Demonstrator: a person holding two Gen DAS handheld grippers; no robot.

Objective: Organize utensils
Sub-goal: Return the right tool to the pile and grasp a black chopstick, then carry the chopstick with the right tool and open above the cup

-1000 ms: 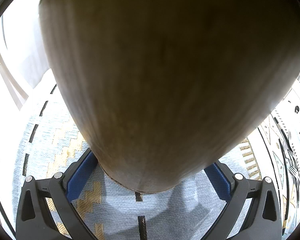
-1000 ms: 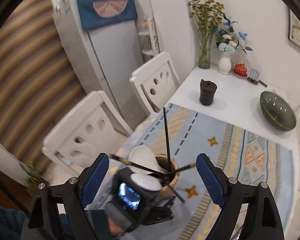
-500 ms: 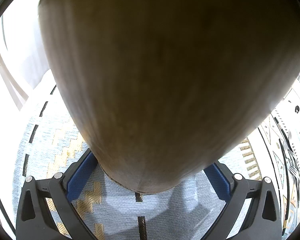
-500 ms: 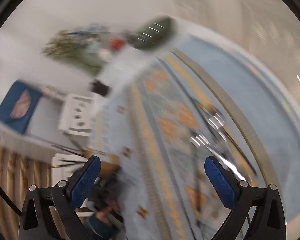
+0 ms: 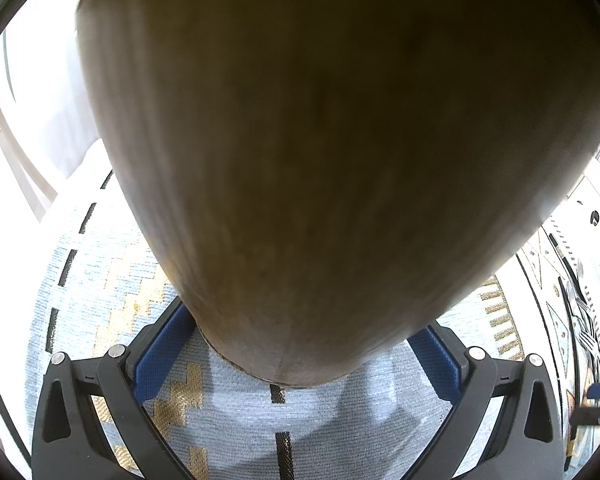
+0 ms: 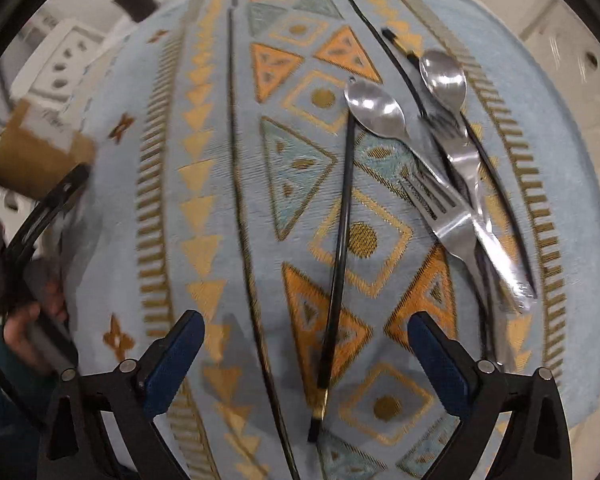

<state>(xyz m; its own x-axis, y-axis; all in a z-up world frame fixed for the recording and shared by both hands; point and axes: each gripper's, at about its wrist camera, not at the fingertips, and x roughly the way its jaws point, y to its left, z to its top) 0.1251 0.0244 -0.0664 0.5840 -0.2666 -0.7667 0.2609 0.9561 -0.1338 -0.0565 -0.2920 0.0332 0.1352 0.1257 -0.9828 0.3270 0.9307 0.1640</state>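
Right tongs (image 6: 306, 354) point steeply down over the patterned blue cloth (image 6: 204, 168) on the worktop, jaws wide and closing a little, pads touching nothing. A black chopstick (image 6: 338, 260) lies on the cloth between the two pads, its near end level with them, running away up the frame. Beyond and to the right: a fork (image 6: 440, 208), two steel spoons (image 6: 374, 110) (image 6: 446, 78), more black chopsticks beside them. Left tongs (image 5: 296, 354) clamp the base of a brown wooden utensil holder (image 5: 320, 140), which fills that view and stands on the cloth.
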